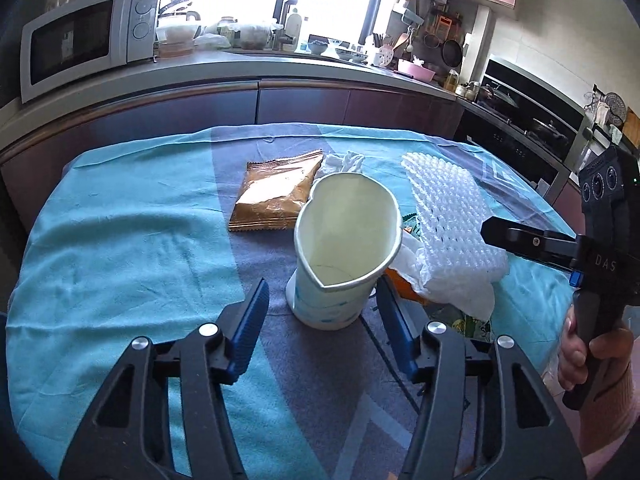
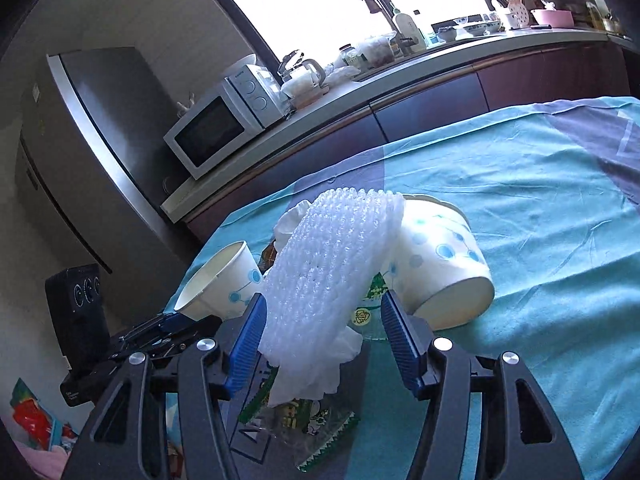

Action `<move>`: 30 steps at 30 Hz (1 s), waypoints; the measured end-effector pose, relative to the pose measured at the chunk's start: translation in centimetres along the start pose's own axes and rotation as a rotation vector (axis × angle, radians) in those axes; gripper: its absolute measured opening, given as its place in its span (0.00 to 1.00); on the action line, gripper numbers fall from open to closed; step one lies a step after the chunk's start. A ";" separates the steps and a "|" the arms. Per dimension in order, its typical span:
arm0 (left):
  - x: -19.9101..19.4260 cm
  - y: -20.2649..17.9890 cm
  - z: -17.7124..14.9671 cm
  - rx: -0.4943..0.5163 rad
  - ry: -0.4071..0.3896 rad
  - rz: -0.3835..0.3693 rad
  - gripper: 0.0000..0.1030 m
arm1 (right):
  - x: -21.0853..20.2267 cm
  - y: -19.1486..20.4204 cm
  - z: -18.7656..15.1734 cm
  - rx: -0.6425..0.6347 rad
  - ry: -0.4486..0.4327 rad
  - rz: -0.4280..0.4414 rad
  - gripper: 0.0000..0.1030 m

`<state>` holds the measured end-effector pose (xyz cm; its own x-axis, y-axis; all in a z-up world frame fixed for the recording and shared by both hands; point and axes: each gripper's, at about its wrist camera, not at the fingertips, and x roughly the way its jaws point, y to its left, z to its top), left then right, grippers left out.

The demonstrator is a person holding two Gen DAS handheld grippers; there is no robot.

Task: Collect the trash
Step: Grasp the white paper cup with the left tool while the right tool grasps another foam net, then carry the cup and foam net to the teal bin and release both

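Note:
A dented white paper cup (image 1: 344, 248) stands upright on the table, between the tips of my open left gripper (image 1: 322, 304), untouched. It also shows in the right wrist view (image 2: 224, 280). A white foam net sleeve (image 1: 448, 216) lies to its right over crumpled tissue (image 1: 452, 292). My open right gripper (image 2: 320, 320) straddles the foam net's (image 2: 328, 264) near end. A second paper cup (image 2: 444, 264) lies on its side behind it. A brown snack packet (image 1: 276, 196) lies farther back. A clear green-printed wrapper (image 2: 316, 428) lies under the right gripper.
The table wears a teal and grey cloth (image 1: 120, 248). A kitchen counter (image 1: 240, 68) with a microwave (image 1: 80, 36) runs behind it. A steel fridge (image 2: 92, 128) stands left in the right wrist view.

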<state>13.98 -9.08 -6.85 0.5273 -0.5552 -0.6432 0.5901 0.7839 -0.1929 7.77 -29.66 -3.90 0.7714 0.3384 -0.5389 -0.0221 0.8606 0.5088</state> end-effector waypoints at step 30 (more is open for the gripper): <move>-6.4 2.6 -0.9 -0.045 -0.098 0.063 0.38 | -0.9 5.0 1.1 -0.123 -0.031 0.141 0.11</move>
<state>11.58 -3.28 -3.95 0.6208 -0.5271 -0.5804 0.5268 0.8287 -0.1891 7.67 -26.05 -0.14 0.7746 0.4484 -0.4460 -0.2072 0.8462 0.4909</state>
